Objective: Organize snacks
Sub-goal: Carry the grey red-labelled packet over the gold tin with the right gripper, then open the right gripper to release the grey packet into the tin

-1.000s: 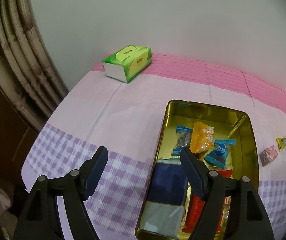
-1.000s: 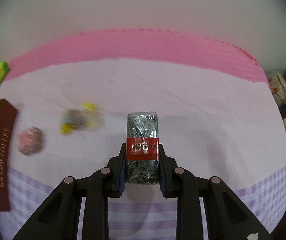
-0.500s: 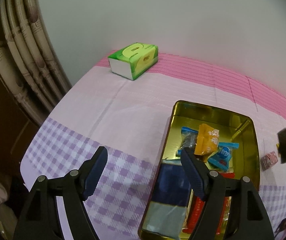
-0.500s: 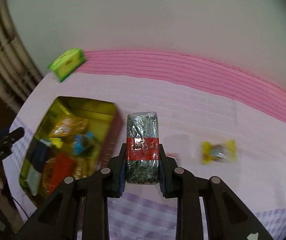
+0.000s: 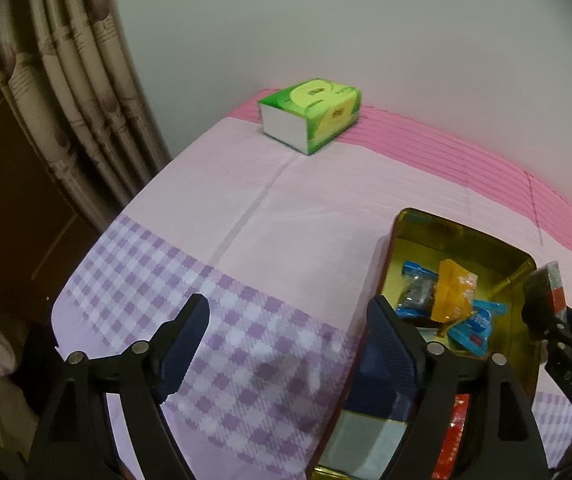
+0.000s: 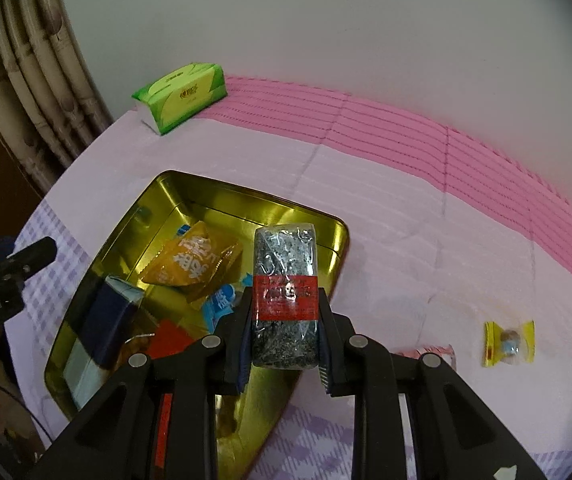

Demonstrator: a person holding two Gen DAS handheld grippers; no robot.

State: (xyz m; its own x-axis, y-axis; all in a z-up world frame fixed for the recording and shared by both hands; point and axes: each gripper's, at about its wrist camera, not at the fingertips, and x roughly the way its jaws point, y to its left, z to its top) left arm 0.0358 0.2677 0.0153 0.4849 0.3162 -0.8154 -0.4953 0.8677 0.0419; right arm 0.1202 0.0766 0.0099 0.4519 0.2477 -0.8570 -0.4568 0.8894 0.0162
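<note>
Right wrist view: the right gripper [image 6: 283,330] has its jaws clamped on a dark speckled snack bar with a red label [image 6: 286,292], held above the open gold metal tin [image 6: 221,204]. The left gripper [image 5: 286,344] has just been opening its jaws, wide and empty, over the checked bench.

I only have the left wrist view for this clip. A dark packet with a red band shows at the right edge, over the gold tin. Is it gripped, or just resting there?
Observer: Gripped. The right hand-held gripper is shut on the dark packet, pads against its two sides at the red band.
Operator: Any snacks left outside the tin?
Observer: Yes, a yellow-wrapped candy lies on the pink cloth to the right of the gold tin.
Operator: Just that one?
Observer: A pink wrapper shows nearer the tin, partly hidden behind the gripper.
</note>
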